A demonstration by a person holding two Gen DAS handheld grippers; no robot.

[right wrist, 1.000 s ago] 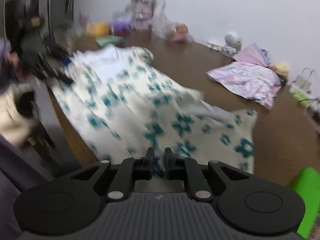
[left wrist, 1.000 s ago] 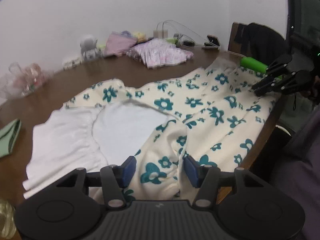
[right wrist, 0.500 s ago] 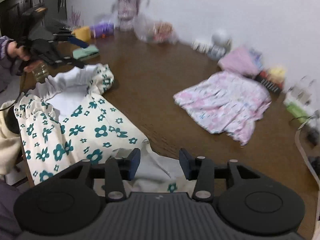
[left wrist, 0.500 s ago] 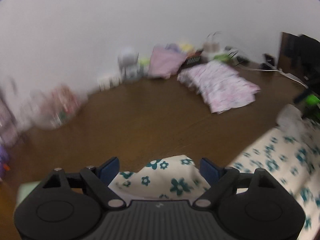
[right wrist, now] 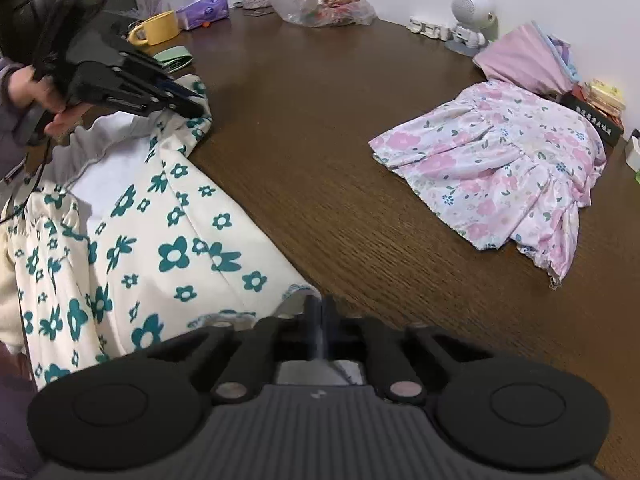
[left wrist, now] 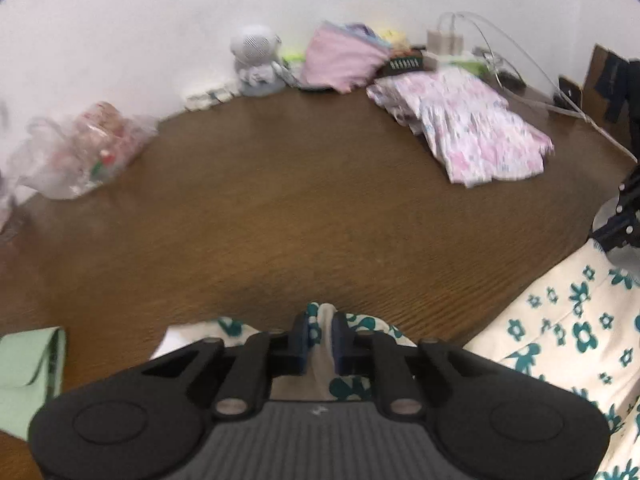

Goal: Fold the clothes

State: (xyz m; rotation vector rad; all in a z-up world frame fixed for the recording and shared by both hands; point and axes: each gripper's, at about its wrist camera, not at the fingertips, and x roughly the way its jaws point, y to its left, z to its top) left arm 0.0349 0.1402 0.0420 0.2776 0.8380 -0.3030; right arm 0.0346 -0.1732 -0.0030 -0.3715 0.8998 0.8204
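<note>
Left view: rides on the left gripper [left wrist: 320,338], close over the near edge of the table [left wrist: 300,216], tilted down and facing the far wall.
Left view, reach: bare wood fills the middle; the pink dress [left wrist: 472,128] lies far right, the speaker [left wrist: 256,60] by the wall.
Right view: rides on the right gripper [right wrist: 319,330], also low at the near edge, tilted down, facing across the table [right wrist: 320,128] toward the left corner.
Right view, nearness: the green-flowered garment [right wrist: 168,248] starts right under the lens.
Shared: green-flowered garment [left wrist: 568,328], pink dress [right wrist: 504,168], speaker [right wrist: 470,20], plastic bag [left wrist: 76,156] [right wrist: 320,0].
Cross-sight: the right view sees the left gripper [right wrist: 188,100] at upper left.
</note>
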